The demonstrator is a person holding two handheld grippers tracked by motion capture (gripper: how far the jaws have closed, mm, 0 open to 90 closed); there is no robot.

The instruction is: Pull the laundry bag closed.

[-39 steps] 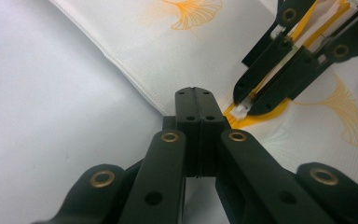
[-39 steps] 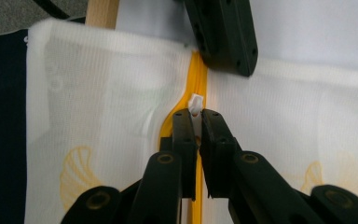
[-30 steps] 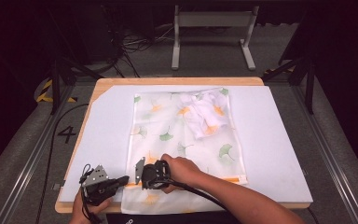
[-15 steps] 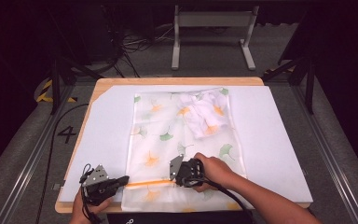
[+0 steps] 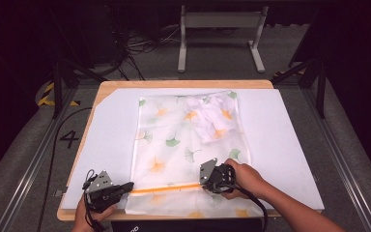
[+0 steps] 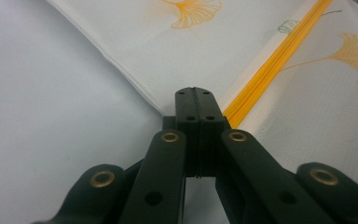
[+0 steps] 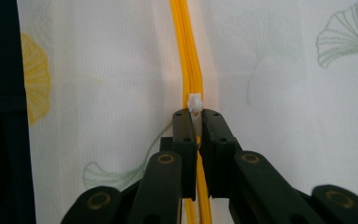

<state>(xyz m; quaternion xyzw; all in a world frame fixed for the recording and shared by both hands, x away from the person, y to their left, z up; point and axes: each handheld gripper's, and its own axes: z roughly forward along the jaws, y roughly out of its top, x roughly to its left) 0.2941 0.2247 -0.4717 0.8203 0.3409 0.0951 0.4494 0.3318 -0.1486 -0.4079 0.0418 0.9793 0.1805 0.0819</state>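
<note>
A white mesh bag (image 5: 183, 140) printed with ginkgo leaves lies flat on the white sheet (image 5: 280, 140). An orange zipper (image 5: 166, 188) runs across its near end. My left gripper (image 5: 129, 185) is shut on the bag's corner at the zipper's left end, with its jaws pressed together (image 6: 196, 93) beside the orange zipper (image 6: 279, 51). My right gripper (image 5: 204, 180) sits midway along the zipper, shut (image 7: 195, 114) on the small white zipper pull (image 7: 195, 103). A crumpled white cloth (image 5: 210, 118) shows at the bag's far right corner.
The sheet covers a wooden table (image 5: 101, 94) whose edge shows at the left and far side. Beyond it stand a grey metal frame (image 5: 220, 29) and cables on the floor. A "4" (image 5: 70, 139) is marked on the floor at left.
My right gripper has slid to the right along the orange zipper with the pull in it. The left gripper has stayed at the bag's corner.
</note>
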